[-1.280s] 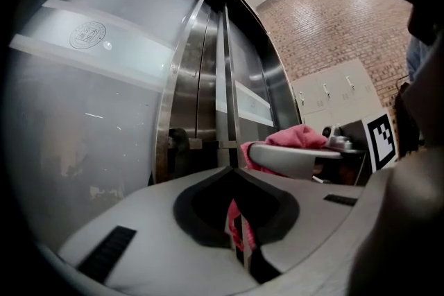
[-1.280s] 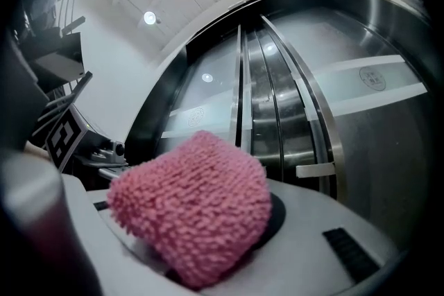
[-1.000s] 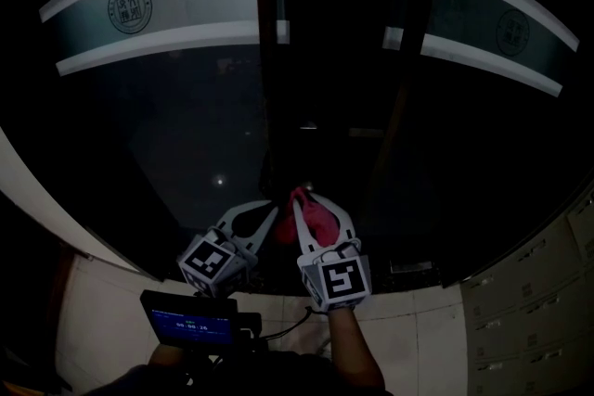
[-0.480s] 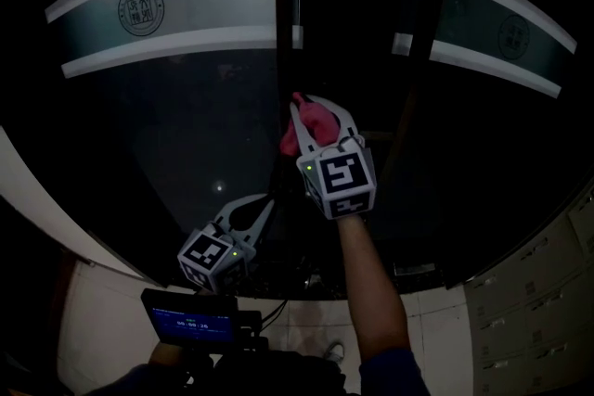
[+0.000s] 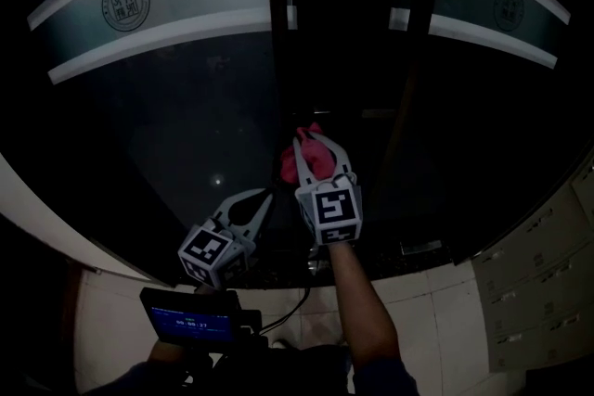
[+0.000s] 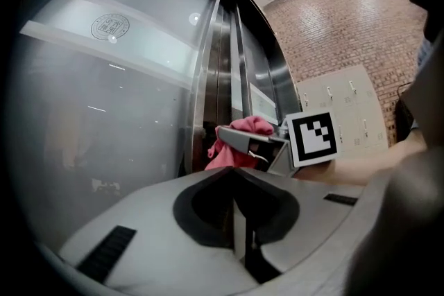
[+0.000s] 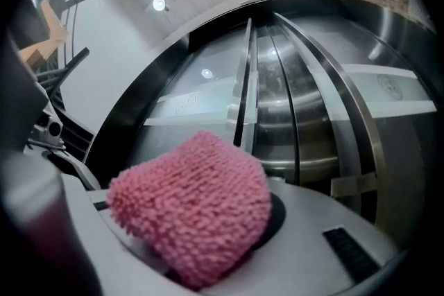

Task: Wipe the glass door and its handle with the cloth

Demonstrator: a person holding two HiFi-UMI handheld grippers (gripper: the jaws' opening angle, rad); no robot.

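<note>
A dark glass door (image 5: 176, 134) with a pale frosted band (image 5: 186, 5) fills the head view. My right gripper (image 5: 311, 144) is shut on a pink knitted cloth (image 5: 295, 164) and holds it against the glass beside the vertical metal bar (image 5: 278, 60) at the door's edge. In the right gripper view the cloth (image 7: 194, 211) bulges out between the jaws, with the bar (image 7: 244, 86) just beyond. My left gripper (image 5: 264, 199) hangs lower left of it, shut and empty, close to the glass. The left gripper view shows its jaws meeting, with the cloth (image 6: 243, 138) ahead.
A second dark vertical frame (image 5: 413, 60) runs right of the cloth. Pale lockers (image 5: 538, 283) stand at the lower right, and a light curved wall (image 5: 37, 209) at the lower left. A small lit screen (image 5: 190, 322) sits near my body.
The right gripper rose with the cloth along the door edge, then came back down a little. The left gripper has barely moved.
</note>
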